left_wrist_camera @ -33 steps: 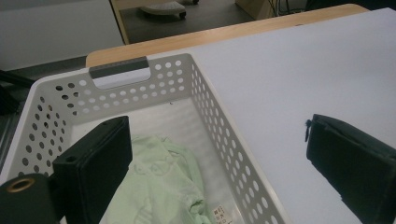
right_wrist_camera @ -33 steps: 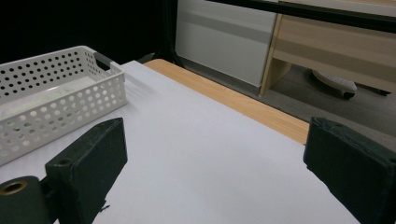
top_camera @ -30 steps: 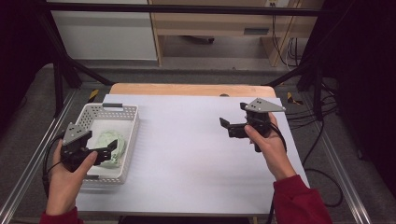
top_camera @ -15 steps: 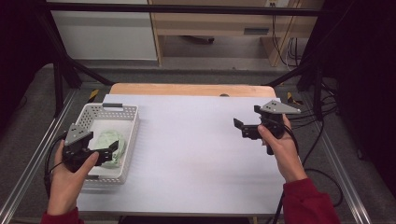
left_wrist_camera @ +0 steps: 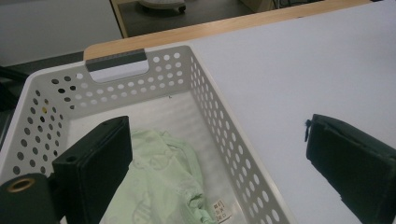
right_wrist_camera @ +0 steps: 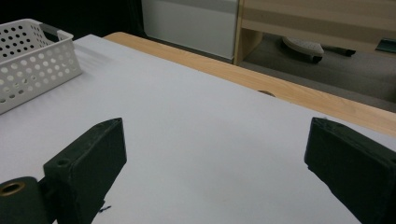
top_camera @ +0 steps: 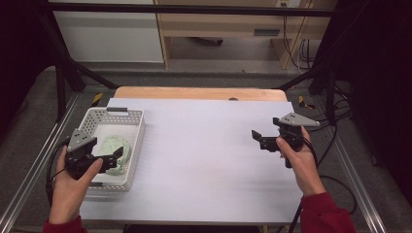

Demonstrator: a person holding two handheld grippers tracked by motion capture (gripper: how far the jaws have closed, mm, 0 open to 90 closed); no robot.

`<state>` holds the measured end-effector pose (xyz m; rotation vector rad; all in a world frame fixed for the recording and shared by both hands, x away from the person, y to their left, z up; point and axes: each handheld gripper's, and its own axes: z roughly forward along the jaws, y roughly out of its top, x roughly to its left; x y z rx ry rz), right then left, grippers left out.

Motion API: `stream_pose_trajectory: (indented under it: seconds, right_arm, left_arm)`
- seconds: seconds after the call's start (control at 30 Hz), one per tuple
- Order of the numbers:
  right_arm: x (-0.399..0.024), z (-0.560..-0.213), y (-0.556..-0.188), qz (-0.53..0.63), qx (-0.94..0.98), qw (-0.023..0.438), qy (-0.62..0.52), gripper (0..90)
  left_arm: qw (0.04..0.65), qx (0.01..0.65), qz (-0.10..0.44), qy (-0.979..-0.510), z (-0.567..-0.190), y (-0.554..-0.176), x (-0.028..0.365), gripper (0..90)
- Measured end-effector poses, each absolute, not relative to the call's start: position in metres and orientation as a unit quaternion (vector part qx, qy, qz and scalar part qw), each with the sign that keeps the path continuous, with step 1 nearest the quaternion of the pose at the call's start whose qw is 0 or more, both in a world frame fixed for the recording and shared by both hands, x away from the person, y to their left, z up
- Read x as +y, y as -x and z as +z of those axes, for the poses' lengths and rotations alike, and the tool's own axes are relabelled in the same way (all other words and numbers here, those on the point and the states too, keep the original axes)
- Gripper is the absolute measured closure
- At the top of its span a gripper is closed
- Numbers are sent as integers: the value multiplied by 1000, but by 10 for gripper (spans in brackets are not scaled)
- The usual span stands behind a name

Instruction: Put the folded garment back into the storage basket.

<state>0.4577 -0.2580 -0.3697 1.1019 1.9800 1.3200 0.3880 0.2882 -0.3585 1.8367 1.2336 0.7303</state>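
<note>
Lying crumpled in the white perforated basket (top_camera: 136, 127) at the left of the table (top_camera: 204, 160), the pale green cloth (top_camera: 115, 151) shows a faint printed pattern and a small white label near its near edge in the left gripper view (left_wrist_camera: 159, 186). It sits toward the near right part of the basket's floor, against the right wall; the far part of the floor is bare. The left gripper (top_camera: 109, 156) hangs over the basket's near end with its jaws spread wide and nothing between them; one jaw is over the cloth and the other out past the basket's right wall, above the white table surface. That left jaw hides part of the cloth, and the near edge of the cloth is cut off by the frame in the left gripper view. Whether the jaw touches the fabric cannot be told. Far to the right, well apart from the basket, the right gripper (top_camera: 258, 138) is held over the bare table, jaws likewise spread and empty.
</note>
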Motion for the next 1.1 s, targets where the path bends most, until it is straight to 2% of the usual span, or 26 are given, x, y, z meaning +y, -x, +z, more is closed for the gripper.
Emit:
stream_pose_trajectory:
  seconds: [0.67, 1.1]
  right_arm:
    - [-281, -406, -439, 496, 713, 251, -426, 65]
    - [-280, -424, -423, 505, 710, 246, -426, 68]
  left_arm:
    - [391, 481, 280, -733, -363, -387, 288, 65]
    - [389, 475, 268, -742, -369, -388, 286, 62]
